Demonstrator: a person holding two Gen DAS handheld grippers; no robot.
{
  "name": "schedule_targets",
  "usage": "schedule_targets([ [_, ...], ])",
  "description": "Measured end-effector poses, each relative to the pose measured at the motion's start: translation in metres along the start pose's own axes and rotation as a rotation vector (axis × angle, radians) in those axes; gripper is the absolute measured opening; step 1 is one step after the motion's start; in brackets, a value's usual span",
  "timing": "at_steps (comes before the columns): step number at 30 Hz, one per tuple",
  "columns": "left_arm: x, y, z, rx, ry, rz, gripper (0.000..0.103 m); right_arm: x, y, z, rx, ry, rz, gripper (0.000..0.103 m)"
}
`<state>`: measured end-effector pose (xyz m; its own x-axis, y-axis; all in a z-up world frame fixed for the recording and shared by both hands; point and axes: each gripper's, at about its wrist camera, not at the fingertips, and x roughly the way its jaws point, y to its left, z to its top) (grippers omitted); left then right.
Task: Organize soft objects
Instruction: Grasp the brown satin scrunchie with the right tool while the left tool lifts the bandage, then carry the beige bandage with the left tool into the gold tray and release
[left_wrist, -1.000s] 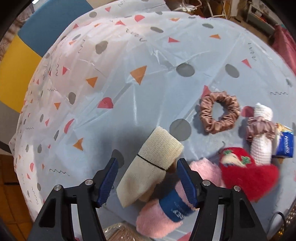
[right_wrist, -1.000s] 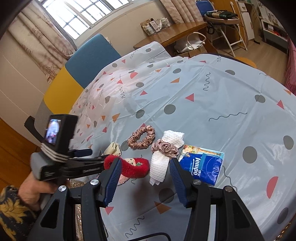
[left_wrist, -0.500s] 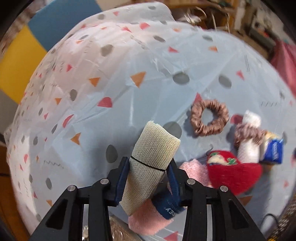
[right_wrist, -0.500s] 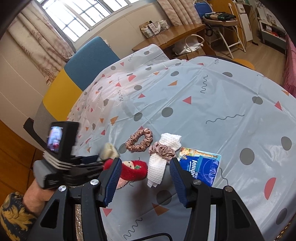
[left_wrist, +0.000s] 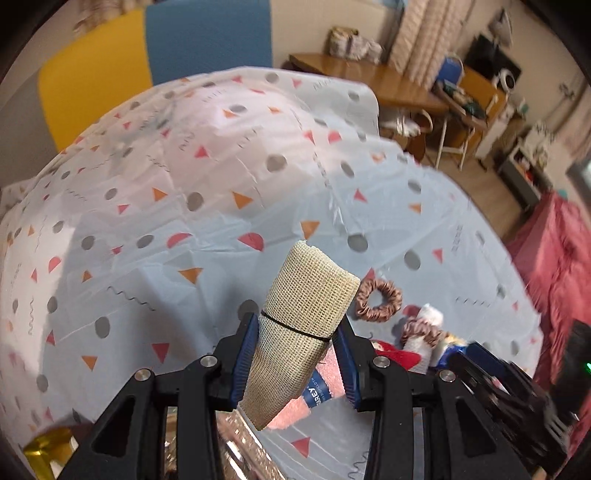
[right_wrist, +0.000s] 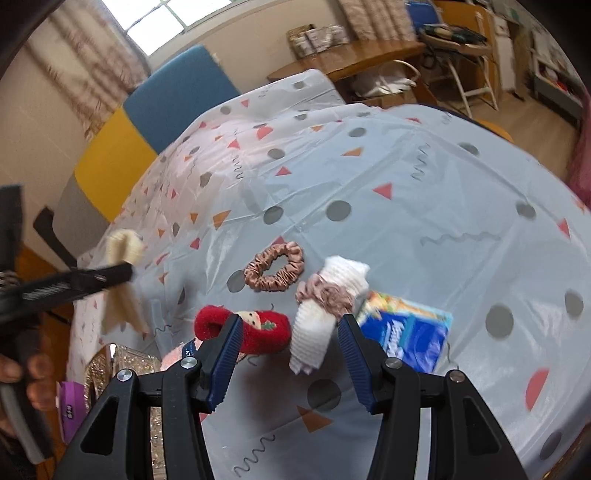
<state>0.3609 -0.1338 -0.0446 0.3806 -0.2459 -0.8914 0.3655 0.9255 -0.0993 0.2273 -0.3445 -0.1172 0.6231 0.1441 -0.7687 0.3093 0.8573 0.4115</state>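
My left gripper (left_wrist: 295, 326) is shut on a beige rolled cloth (left_wrist: 310, 288) bound with a thin black band, and holds it tilted above the table. The right wrist view shows the same cloth (right_wrist: 123, 247) hanging from the left gripper (right_wrist: 114, 275) at the far left. On the tablecloth lie a pink scrunchie (right_wrist: 275, 266), a white rolled towel (right_wrist: 314, 332) with a second scrunchie (right_wrist: 325, 295) around it, a red plush toy (right_wrist: 255, 328), a pink fluffy roll (left_wrist: 321, 384) and a blue tissue pack (right_wrist: 406, 328). My right gripper (right_wrist: 289, 326) hovers open above the white towel and touches nothing.
A glittery basket (right_wrist: 129, 365) and a purple pack (right_wrist: 68, 406) sit at the table's near left edge. A person's hand (right_wrist: 22, 373) holds the left gripper there. A blue and yellow chair (right_wrist: 147, 122) stands behind the table (right_wrist: 406, 221), with a wooden desk farther back.
The left gripper's jaws closed on the beige roll and lifted it off the table, tilting as it rose. The right gripper stayed almost in place.
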Motion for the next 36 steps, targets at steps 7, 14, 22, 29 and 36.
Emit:
schedule_targets([
  [7,-0.046,0.027,-0.009,-0.091,-0.078,-0.013,0.042,0.041,0.021,0.045,-0.100,0.065,-0.015,0.055],
  [14,-0.077,0.050,-0.017,-0.160,-0.120,-0.032,0.042,0.113,0.042,0.063,-0.210,0.214,-0.103,0.070],
  [22,-0.095,0.066,-0.030,-0.210,-0.142,-0.047,0.042,0.155,0.063,0.045,-0.370,0.264,-0.272,0.037],
  [29,-0.108,0.090,-0.042,-0.290,-0.165,-0.048,0.042,0.142,0.079,0.045,-0.407,0.223,-0.220,0.017],
  [36,-0.134,0.122,-0.060,-0.376,-0.224,-0.030,0.042,0.091,0.132,0.041,-0.531,0.079,-0.095,0.017],
])
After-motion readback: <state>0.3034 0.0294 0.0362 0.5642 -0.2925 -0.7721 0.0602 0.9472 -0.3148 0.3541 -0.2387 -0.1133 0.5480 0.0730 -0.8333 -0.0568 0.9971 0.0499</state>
